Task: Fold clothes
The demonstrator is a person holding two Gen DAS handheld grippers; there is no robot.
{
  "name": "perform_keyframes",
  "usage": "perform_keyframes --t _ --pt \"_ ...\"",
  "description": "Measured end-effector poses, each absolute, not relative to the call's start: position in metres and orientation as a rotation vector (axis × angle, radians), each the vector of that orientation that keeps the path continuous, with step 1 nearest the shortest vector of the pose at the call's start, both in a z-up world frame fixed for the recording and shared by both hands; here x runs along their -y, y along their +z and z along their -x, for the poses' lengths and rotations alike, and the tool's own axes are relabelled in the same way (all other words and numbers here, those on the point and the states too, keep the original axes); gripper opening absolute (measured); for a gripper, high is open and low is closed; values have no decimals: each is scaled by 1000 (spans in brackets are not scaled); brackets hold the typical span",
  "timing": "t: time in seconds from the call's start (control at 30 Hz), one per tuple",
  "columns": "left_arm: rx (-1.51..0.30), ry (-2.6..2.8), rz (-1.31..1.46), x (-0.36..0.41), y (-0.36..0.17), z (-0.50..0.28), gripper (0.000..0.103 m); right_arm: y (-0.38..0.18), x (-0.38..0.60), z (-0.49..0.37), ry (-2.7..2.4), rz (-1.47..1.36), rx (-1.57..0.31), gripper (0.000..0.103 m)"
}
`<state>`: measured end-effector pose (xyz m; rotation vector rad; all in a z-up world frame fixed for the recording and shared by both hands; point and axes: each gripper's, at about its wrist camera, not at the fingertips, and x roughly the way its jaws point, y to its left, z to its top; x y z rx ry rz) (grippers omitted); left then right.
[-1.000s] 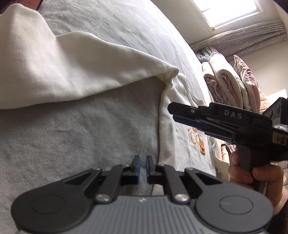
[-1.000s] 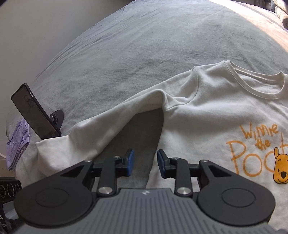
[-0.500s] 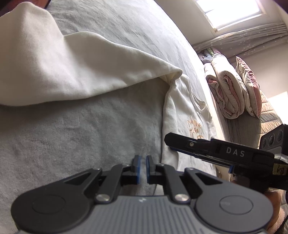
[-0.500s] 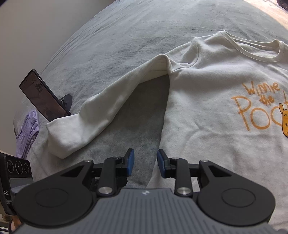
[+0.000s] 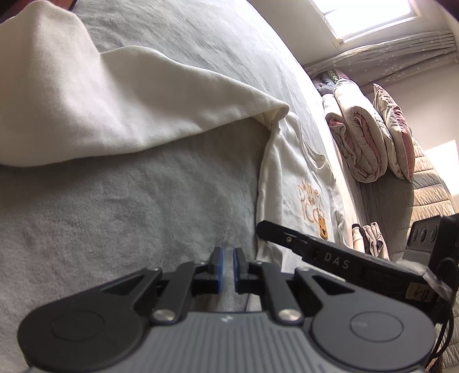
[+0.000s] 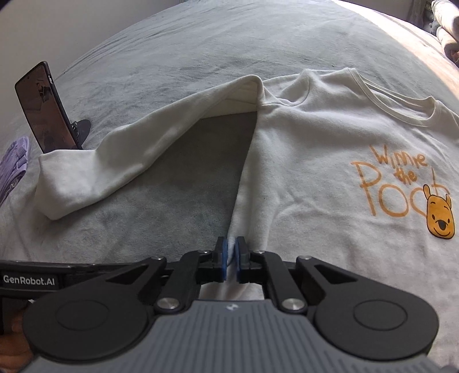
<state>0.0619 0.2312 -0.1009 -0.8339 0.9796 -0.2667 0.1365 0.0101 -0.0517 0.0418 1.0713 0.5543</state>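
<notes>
**Item: cream sweatshirt on bed, side edge pinched**

1. Right hand-held gripper (image 6: 229,259): we see its blue pads drawn together, clamped on a thin fold of white cloth at the sweatshirt's side edge, low on the garment. Jaws have just been closing; cloth sits between them. In the left wrist view the same tool (image 5: 262,229) reaches in from the right, tip at the edge of the fabric.

2. Left hand-held gripper (image 5: 226,265): pads nearly together w/ a slim gap, nothing b/w them that we can make out; it hangs over bare blanket, just beside the sweatshirt's edge.

3. Sweatshirt (image 6: 315,160): cream, long-sleeved, lying flat, front up, on the bed. Orange "Winnie the Pooh" lettering (image 6: 396,178) and a bear face on the chest. Round neckline toward the far side.

4. Sleeve (image 6: 137,152): stretched out diagonally from the shoulder, away from the body of the garment, leaving a wedge of blanket b/w sleeve and torso. Cuff end lies near the phone.

5. Blanket (image 6: 186,57): grey, plush, covers the bed.

6. Phone (image 6: 46,109): dark, propped tilted on a small stand, far left.

7. Purple cloth (image 6: 13,169): at the left edge, beside the phone.

8. Rolled quilts (image 5: 361,137): pink-cream, piled at the far end of the bed, below a window (image 5: 370,14).
</notes>
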Motion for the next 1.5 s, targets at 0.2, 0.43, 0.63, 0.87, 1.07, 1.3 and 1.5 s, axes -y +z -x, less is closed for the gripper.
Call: perform_keyframes --t 0.2,0.43,0.63,0.87,1.07,1.3,1.5 --pt "-973 -353 818 -226 -100 -62 30 -42 6 -148 625 -258 -1095 4" --pt "-990 -410 752 -215 -99 -62 26 -33 -9 -152 680 -295 -1083 1" --pt "-987 -380 700 -211 -93 -59 19 -28 -9 -153 612 -199 -1003 13" --pt "-866 -375 633 -207 -79 -52 19 -42 12 -162 437 -68 -916 13" --pt "-911 -464 516 -186 -78 -54 19 -62 8 -164 493 -144 -953 14" --pt "-906 -440 414 -188 -67 -51 19 -58 18 -164 537 -193 -951 13" --pt "-811 -571 406 -173 -57 -46 19 -61 83 -165 432 -246 -939 11"
